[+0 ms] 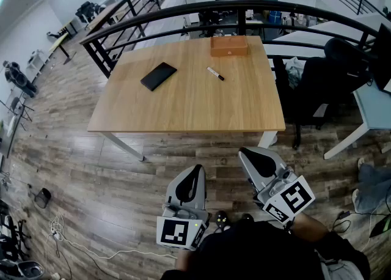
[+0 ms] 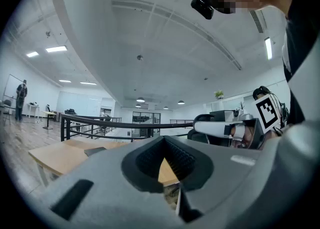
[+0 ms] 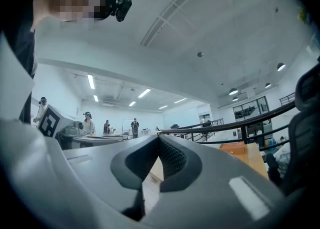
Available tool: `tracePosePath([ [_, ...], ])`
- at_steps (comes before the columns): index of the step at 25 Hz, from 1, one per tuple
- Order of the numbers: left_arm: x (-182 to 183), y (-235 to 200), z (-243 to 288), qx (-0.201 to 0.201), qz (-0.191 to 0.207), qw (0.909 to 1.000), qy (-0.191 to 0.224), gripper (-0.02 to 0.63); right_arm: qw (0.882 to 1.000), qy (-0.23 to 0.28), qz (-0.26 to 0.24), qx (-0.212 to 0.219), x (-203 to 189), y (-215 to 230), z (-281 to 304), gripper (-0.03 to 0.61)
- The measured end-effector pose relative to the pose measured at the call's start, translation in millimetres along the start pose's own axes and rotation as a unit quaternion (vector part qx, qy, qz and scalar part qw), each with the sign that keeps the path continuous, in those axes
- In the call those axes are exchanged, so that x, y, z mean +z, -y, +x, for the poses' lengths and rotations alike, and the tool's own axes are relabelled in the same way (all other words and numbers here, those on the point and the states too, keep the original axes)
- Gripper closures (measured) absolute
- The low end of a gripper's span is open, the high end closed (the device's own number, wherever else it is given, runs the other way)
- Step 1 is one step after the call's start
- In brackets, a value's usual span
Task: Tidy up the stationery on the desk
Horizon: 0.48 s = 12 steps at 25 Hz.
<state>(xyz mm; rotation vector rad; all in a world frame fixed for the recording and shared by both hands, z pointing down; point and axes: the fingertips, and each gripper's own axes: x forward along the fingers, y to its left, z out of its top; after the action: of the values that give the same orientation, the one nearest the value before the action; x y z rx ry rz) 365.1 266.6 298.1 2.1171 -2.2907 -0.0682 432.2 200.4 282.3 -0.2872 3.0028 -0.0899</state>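
A wooden desk (image 1: 183, 104) stands ahead of me. On it lie a black notebook (image 1: 158, 76) at the left, a marker pen (image 1: 215, 73) near the middle and a brown wooden box (image 1: 229, 46) at the far edge. My left gripper (image 1: 197, 173) and right gripper (image 1: 249, 155) are held low in front of the desk, well short of its near edge. Both are shut with nothing between the jaws. In the left gripper view the desk (image 2: 52, 155) and the notebook (image 2: 94, 150) show beyond the shut left gripper (image 2: 163, 149). The right gripper view shows the box (image 3: 233, 147) beyond the right gripper (image 3: 159, 143).
A black curved railing (image 1: 201, 10) runs behind the desk. A black office chair (image 1: 327, 83) and a second desk (image 1: 372, 104) stand to the right. Cables (image 1: 58, 230) lie on the wood floor at the lower left. Several people stand far off in the room.
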Motion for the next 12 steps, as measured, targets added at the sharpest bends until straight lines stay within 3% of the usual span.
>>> tracePosePath([
  [12,-0.1,-4.4,-0.2,-0.008,0.013,0.9998,-0.011,0.617,1.0,-0.003,0.002,-0.011,0.1,-2.6,1.3,0.568],
])
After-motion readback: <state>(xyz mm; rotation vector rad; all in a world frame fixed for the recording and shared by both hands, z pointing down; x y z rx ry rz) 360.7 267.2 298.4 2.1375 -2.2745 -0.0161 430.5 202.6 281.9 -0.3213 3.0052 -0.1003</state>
